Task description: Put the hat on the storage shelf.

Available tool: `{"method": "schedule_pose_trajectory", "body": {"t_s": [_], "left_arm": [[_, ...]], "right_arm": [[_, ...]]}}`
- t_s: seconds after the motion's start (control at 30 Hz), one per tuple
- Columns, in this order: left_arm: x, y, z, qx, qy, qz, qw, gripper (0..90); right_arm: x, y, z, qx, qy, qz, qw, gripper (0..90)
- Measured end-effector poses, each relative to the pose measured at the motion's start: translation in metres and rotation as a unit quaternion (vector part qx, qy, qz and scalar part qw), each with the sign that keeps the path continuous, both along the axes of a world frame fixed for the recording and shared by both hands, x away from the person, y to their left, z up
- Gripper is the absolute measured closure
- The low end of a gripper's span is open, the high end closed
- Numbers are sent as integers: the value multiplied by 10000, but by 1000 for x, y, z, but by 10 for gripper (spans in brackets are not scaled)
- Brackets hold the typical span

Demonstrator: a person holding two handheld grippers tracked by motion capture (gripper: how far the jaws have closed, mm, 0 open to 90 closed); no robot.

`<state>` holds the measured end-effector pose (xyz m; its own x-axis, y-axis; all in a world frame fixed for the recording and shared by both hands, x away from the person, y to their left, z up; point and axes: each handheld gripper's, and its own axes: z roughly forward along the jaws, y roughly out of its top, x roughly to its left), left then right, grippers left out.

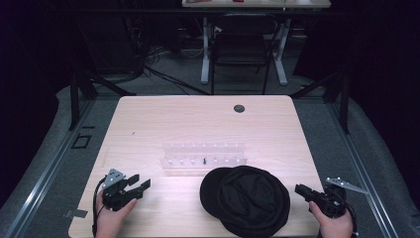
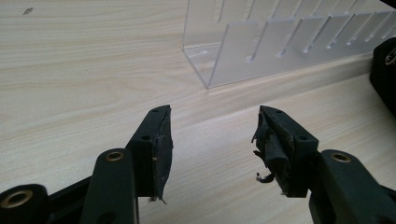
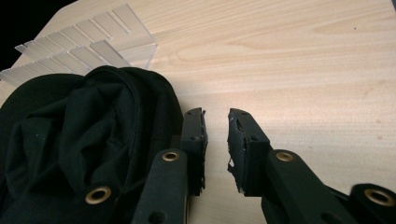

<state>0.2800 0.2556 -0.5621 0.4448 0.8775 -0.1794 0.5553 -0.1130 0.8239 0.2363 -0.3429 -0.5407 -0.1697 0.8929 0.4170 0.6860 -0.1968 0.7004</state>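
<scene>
A black cap lies crumpled on the wooden table near its front edge. Just behind it stands a clear acrylic slotted rack. My left gripper rests at the front left, held by a hand, and points toward the rack. In the left gripper view the gripper is open wide with nothing between its jaws, and the rack is ahead. My right gripper sits at the front right beside the cap. In the right gripper view the gripper is open by a narrow gap, empty, with the cap against its left jaw.
A round black grommet sits in the table near the far edge. A chair and a desk frame stand beyond the table. Bare wood lies left of the rack and along the back half.
</scene>
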Motion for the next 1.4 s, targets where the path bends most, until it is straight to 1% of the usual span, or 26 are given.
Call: {"method": "schedule_pose_trajectory", "body": {"t_s": [0.03, 0.07, 0.17, 0.2, 0.3, 0.33, 0.37, 0.43, 0.5, 0.53, 0.57, 0.6, 0.63, 0.67, 0.73, 0.77, 0.87, 0.97, 1.07, 1.1, 1.17, 1.2, 1.23, 1.27, 1.3, 1.4], "left_arm": [[0, 0, 0, 0, 0, 0, 10000, 462], [-1, 1, 0, -96, 22, -20, 9999, 484], [-2, 2, 3, -170, 35, -40, 9998, 490], [-4, 2, 4, -182, 3, -44, 9998, 492], [-4, 2, 4, -145, 15, -32, 9999, 492], [-3, 1, 3, -163, 7, -22, 9999, 492], [-3, 1, 3, -141, 30, -26, 9999, 492], [-2, 0, 2, -89, 35, -77, 9999, 492], [-1, -2, 2, -66, 8, -92, 9999, 492], [-2, -2, 2, -48, 24, -107, 9999, 492], [-2, -3, 1, -62, 23, -103, 9999, 492], [-2, -3, 1, -62, 23, -103, 9999, 493], [-3, -3, 2, -51, 20, -103, 9999, 493], [-3, -2, 2, -52, 4, -102, 9999, 492], [-4, -2, 3, -68, 7, -94, 9999, 492], [-4, -2, 3, -64, 13, -89, 9999, 492], [-3, -3, 2, -46, 34, -91, 9999, 492], [-3, -4, 2, -1, 33, -124, 9999, 492], [-2, -4, 1, -11, 44, -109, 9999, 492], [-2, -3, 1, 2, 62, -109, 9999, 492], [-2, -3, 1, 5, 72, -107, 9999, 492], [-3, -3, 1, -5, 54, -102, 9999, 492], [-3, -3, 1, -9, 46, -98, 9999, 492], [-3, -2, 2, 0, 44, -101, 9999, 492], [-3, -2, 2, 2, 45, -98, 9999, 492], [-3, -2, 2, -1, 40, -89, 10000, 494]], "right_arm": [[0, 0, 0, 0, 0, 0, 10000, 758], [0, 0, 2, 44, 108, 12, 9999, 749], [0, 1, 3, 5, 174, 56, 9998, 741], [1, 2, 4, -19, 341, 149, 9993, 735], [1, 3, 4, -62, 434, 182, 9989, 736], [1, 3, 6, -35, 474, 209, 9987, 738], [-2, 4, 10, 59, 484, 173, 9987, 751], [-3, 3, 14, 56, 490, 179, 9986, 759], [-6, 4, 19, 5, 539, 108, 9985, 779], [-7, 4, 22, -51, 648, 96, 9978, 782], [-6, 5, 22, 63, 659, 107, 9978, 782], [-6, 5, 22, 63, 659, 107, 9978, 782], [-7, 5, 22, 51, 735, 125, 9972, 781], [-6, 5, 21, 139, 756, 160, 9969, 774], [-6, 7, 20, 157, 837, 232, 9961, 767], [-6, 9, 19, 200, 837, 289, 9959, 766], [-5, 13, 19, 145, 867, 387, 9954, 759], [-4, 17, 16, -5, 959, 376, 9947, 760], [-1, 19, 13, 102, 995, 488, 9938, 786], [0, 21, 13, 109, 1017, 499, 9935, 816], [2, 23, 12, 72, 1035, 504, 9933, 820], [3, 24, 15, -152, 1133, 545, 9920, 846], [3, 24, 15, -152, 1133, 545, 9920, 846], [3, 27, 13, -19, 1048, 486, 9933, 864], [4, 28, 13, -83, 1015, 487, 9936, 875], [5, 28, 17, -132, 956, 443, 9943, 886]]}}
